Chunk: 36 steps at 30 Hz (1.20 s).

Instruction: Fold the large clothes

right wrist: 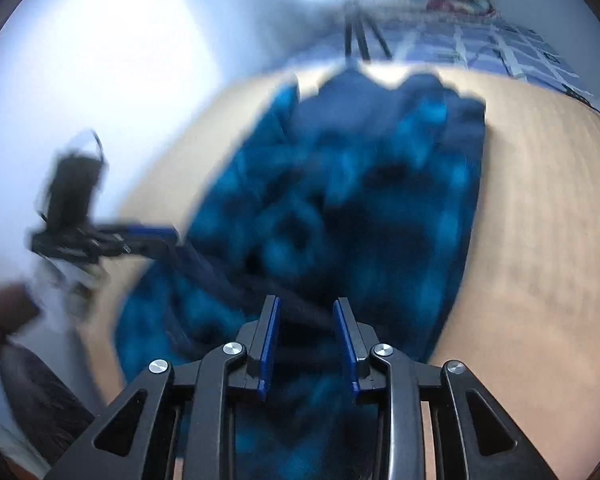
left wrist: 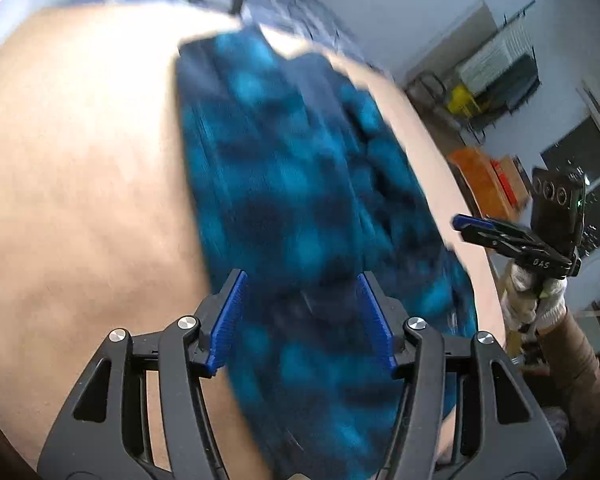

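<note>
— Was anything legible?

— Only one marking. In the left wrist view, small pale characters stood on the black body of the right gripper (left wrist: 466, 222); they looked like "0AS", though the first could have been a letter.

— And the right wrist view?

— Too blurred; nothing readable there.

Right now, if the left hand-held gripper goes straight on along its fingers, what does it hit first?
Most likely the blue patterned garment lying on the tan table; the left hand-held gripper points down at it. Blur leaves depth unclear.
</note>
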Tool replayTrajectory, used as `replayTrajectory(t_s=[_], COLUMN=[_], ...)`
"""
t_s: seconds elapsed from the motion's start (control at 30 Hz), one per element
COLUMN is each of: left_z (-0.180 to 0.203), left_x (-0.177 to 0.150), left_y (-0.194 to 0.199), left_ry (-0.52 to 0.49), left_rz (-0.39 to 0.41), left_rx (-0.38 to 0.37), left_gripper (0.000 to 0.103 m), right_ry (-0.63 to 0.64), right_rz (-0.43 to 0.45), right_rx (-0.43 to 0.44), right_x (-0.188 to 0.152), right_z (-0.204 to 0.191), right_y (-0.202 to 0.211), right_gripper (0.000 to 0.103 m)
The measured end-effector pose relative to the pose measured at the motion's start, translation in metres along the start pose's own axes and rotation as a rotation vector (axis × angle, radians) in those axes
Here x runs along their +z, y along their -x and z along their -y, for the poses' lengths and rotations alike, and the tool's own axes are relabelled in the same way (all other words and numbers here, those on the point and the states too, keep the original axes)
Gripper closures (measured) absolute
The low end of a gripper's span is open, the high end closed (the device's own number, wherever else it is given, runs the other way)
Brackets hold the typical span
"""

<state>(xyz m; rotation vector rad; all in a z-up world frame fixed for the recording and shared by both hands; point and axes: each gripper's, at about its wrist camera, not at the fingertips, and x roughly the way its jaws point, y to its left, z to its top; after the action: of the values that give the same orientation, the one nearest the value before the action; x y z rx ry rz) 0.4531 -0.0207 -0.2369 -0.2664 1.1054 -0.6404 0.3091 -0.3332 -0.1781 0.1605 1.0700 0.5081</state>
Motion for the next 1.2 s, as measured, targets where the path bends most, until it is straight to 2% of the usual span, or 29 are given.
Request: replayTrajectory(t_s=[0.07,0.17,0.27,0.33,0.47,0.6,0.63,0.7,0.77,0.8,0.87,0.9,0.97,1.07,1.2], left_z=[-0.007,-0.019,-0.028,-0.033,-0.034,-0.035,-0.032,-0.029,-0.033,-0.038,-0.049,-0.056,-0.073,-0.098,-0.108], left_x=[0.026,0.068,0.101,0.113,0.132,0.136,0.135,0.135,0.137,0.14,0.145,0.149,0.163,0.176,0.184], left_y=[0.0,-0.015,-0.039,-0.055,-0.092,-0.13,-0.131,-0.127,-0.114,-0.104,-0.088,-0.082,-0.081,-0.099,-0.117], left_ry=[-0.006,-0.026,-0.026,-0.01,-0.048,-0.088,-0.104,-0.122,-0.106,-0.082,-0.041,-0.019,0.036,0.117,0.159], left_rz=[0.042,0.099,0.099,0.092,0.067,0.005,0.031,0.031,0.059,0.086,0.131,0.15,0.164,0.102,0.106], left_rx=[0.054,0.168,0.201,0.196,0.245,0.293,0.304,0.298,0.254,0.227,0.204,0.208,0.226,0.21,0.18], left_gripper=[0.046,0.046,0.046,0.046,0.046,0.046,0.046,0.046,0.046,0.046,0.046,0.046,0.046,0.046,0.046], right_ry=[-0.035,-0.096,-0.13,-0.154,-0.134,-0.097,-0.069,-0.028,-0.009,-0.009,-0.029,-0.059,-0.131,-0.286,-0.402], right_rz=[0.068,0.114,0.108,0.112,0.078,-0.002,-0.025,-0.034,-0.042,-0.024,0.063,0.126,0.189,0.218,0.234], right_rx=[-0.017,-0.086,-0.175,-0.184,-0.198,-0.243,-0.271,-0.288,-0.266,-0.231,-0.139,-0.109,-0.12,-0.145,-0.124], right_x=[0.02,0.05,0.078,0.091,0.116,0.12,0.119,0.12,0.122,0.124,0.127,0.128,0.129,0.13,0.129], right_z=[0.015,0.045,0.071,0.08,0.086,0.082,0.079,0.075,0.073,0.075,0.084,0.094,0.117,0.158,0.182], right_y=[0.008,-0.004,-0.031,-0.045,-0.076,-0.104,-0.112,-0.113,-0.106,-0.097,-0.074,-0.059,-0.049,-0.053,-0.074], right_gripper=[0.074,0.076,0.077,0.077,0.077,0.076,0.076,0.074,0.072,0.071,0.06,0.052,0.05,0.049,0.049])
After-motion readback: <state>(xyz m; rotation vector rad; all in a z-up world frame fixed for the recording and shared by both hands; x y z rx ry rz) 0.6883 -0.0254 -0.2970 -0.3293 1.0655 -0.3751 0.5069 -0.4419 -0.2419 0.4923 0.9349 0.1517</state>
